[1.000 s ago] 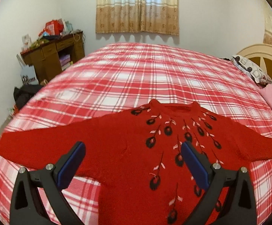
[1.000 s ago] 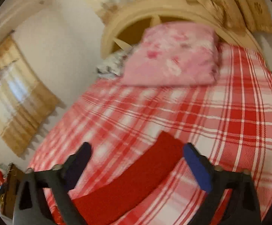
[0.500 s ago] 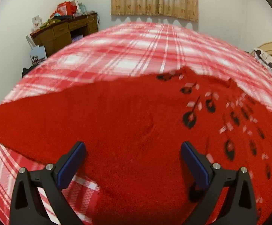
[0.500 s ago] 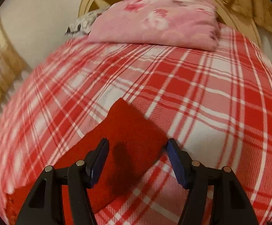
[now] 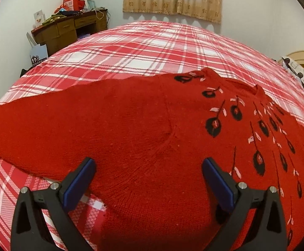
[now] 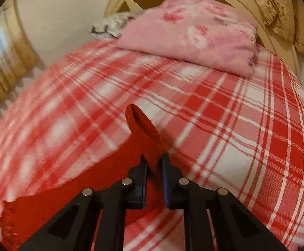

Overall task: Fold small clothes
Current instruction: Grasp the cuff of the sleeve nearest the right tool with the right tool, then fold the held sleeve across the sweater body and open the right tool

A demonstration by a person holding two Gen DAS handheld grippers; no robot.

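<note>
Sweater (image 5: 152,138) lies face up and mostly flat on the plaid bedspread (image 5: 152,48), filling centre frame in the left view, collar toward upper right, one sleeve (image 5: 26,125) running to the left edge. In the right view the other sleeve's cuff (image 6: 145,133) stands up at centre frame. My right claw (image 6: 154,159) has just been closing and is now pinching that cuff, both pads on the knit. My left claw (image 5: 147,173) is spread wide over the armpit area, low above the cloth, nothing between its jaws.

Risks, as I judge them:
- Right pinch sits near the cuff's tip, so a fast pull could slip it out. The knit looks thick but stretchy.
- Dragging the sleeve across could shift the body, because the left claw isn't pinning anything yet.
- The sleeve may twist on the way over; the cuff is already curled on edge.

Room: open plaid at the top of the left view and at the right of the right view. Folded pink blanket (image 6: 189,33) and headboard (image 6: 273,39) sit in the upper part of the right view, well apart from the cuff. Desk (image 5: 68,29) is off the bed at upper left of the left view.
</note>
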